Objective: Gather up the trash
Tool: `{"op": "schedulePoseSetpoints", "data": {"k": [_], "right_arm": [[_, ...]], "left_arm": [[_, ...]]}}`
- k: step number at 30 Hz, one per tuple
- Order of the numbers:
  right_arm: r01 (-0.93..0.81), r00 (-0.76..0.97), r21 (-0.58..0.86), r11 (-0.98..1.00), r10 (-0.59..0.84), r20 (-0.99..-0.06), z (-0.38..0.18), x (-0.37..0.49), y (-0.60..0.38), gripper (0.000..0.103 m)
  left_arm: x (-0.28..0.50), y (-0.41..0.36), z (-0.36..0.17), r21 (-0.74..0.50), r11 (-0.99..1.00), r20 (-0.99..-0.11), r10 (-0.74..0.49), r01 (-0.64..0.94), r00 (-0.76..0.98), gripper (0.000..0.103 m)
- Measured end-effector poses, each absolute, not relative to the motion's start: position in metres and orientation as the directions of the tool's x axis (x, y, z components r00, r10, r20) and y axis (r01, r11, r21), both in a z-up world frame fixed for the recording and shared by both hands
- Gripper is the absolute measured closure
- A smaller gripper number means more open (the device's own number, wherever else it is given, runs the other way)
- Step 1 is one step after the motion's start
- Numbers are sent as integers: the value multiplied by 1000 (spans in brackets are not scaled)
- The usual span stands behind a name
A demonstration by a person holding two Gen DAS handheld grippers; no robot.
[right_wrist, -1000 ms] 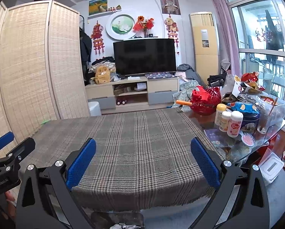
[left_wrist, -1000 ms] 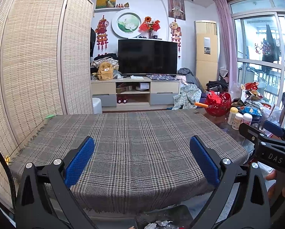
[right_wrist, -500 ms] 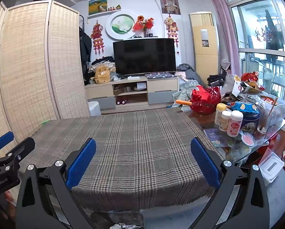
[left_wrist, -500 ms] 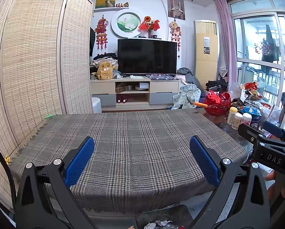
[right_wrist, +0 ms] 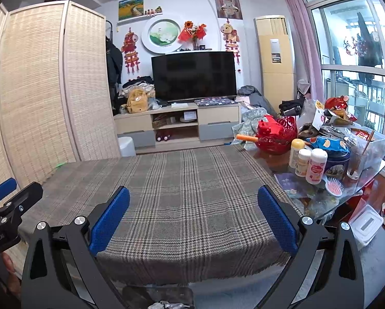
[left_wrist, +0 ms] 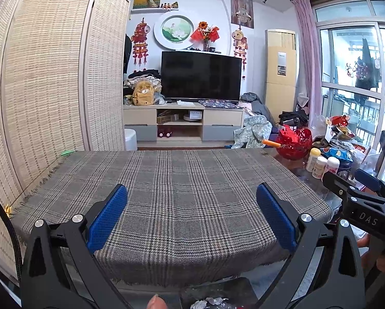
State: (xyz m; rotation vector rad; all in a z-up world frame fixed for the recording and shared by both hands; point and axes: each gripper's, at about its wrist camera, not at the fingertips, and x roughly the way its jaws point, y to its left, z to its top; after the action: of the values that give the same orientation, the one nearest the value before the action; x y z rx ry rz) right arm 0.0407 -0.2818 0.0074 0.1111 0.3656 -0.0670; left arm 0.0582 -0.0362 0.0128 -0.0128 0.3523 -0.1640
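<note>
Plaid tablecloth (left_wrist: 182,195) bare | left gripper (left_wrist: 191,215), right gripper (right_wrist: 192,216): jaws spread, holding nothing | crumpled trash (left_wrist: 213,302) in dark bin (left_wrist: 218,287) below cloth's near edge | step: collection apparently finished or paused | next: locate remaining trash.

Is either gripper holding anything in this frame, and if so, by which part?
Nothing is held. The left gripper and right gripper both have their jaws wide open, with only the plaid tablecloth visible between them.
</note>
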Motion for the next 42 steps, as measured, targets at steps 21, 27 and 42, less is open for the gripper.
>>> {"op": "schedulePoseSetpoints", "data": {"k": [21,27,42], "right_arm": [[89,929,95,992,-48,-367,6,40,-281,3],[86,929,95,992,-46,-368,6,40,-280,3],[83,928,93,992,-43,-369,6,41,-278,3]], "left_arm": [[58,-35,17,-41,991,-333,-131,125,934,8],[59,-33,15,-56,990,-354,-140,129,925,8],[61,-37,10,-61,985,-365,-170,158,915,8]]}}
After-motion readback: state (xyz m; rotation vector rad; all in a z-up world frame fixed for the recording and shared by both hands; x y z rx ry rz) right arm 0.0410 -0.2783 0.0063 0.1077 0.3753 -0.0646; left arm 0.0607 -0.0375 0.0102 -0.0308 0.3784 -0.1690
